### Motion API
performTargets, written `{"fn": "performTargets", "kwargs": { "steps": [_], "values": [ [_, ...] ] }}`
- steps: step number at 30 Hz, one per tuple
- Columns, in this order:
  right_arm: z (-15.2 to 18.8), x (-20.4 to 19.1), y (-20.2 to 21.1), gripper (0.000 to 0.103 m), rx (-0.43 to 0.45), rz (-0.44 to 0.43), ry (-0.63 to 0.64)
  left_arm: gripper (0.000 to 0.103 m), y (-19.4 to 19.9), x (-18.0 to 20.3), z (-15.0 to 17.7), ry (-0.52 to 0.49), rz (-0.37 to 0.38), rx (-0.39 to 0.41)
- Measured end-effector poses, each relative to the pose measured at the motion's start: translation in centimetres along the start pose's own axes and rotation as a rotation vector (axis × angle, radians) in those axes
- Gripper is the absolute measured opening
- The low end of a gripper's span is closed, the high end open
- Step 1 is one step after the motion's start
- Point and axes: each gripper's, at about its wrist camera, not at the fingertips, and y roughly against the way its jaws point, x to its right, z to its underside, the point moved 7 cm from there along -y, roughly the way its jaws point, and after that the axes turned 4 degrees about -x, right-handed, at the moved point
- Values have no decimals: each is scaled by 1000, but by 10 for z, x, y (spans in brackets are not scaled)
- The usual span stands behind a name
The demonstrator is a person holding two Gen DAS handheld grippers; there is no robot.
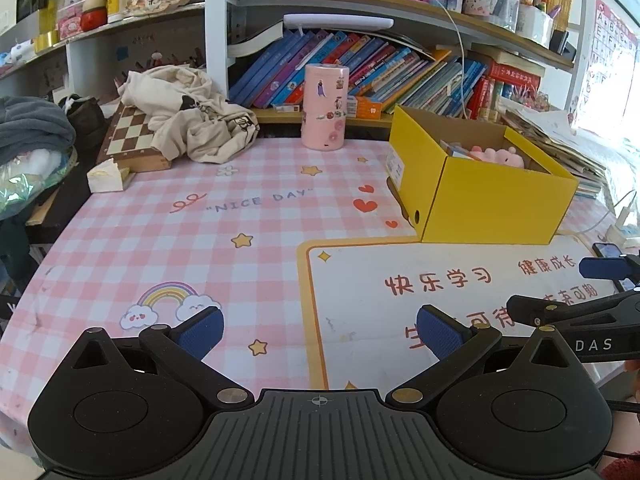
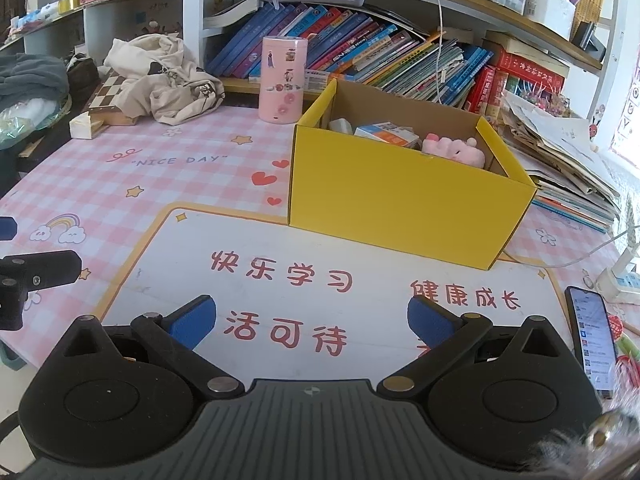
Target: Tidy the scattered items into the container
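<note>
Between picks, by the look of it: left tongs [image 1: 320, 332] spread wide and empty, low over the desk [image 1: 160, 240]; right tongs [image 2: 312, 320] likewise spread and empty, just beside. Yellow box [image 2: 400, 204] open at the far right of the desk, already holding a pink plush toy [image 2: 454, 150], a small printed carton [image 2: 386, 132] and a pale item too hidden to name. Nothing loose on the mat directly ahead. Likely next: choosing a remaining stray, perhaps the pink canister [image 2: 282, 80] standing just behind the box, which calls for a forward reach and a wide upright pinch.
</note>
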Motion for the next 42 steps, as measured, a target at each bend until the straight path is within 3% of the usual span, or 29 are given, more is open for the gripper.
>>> {"fn": "performTargets", "kwargs": {
  "steps": [33,42],
  "values": [
    [-1,0,-2,103,-5,0,0,103,-6,0,2,5,21,-27],
    [2,1,-8,103,-17,2,9,103,-6,9,2,23,70,-18]
  ]
}}
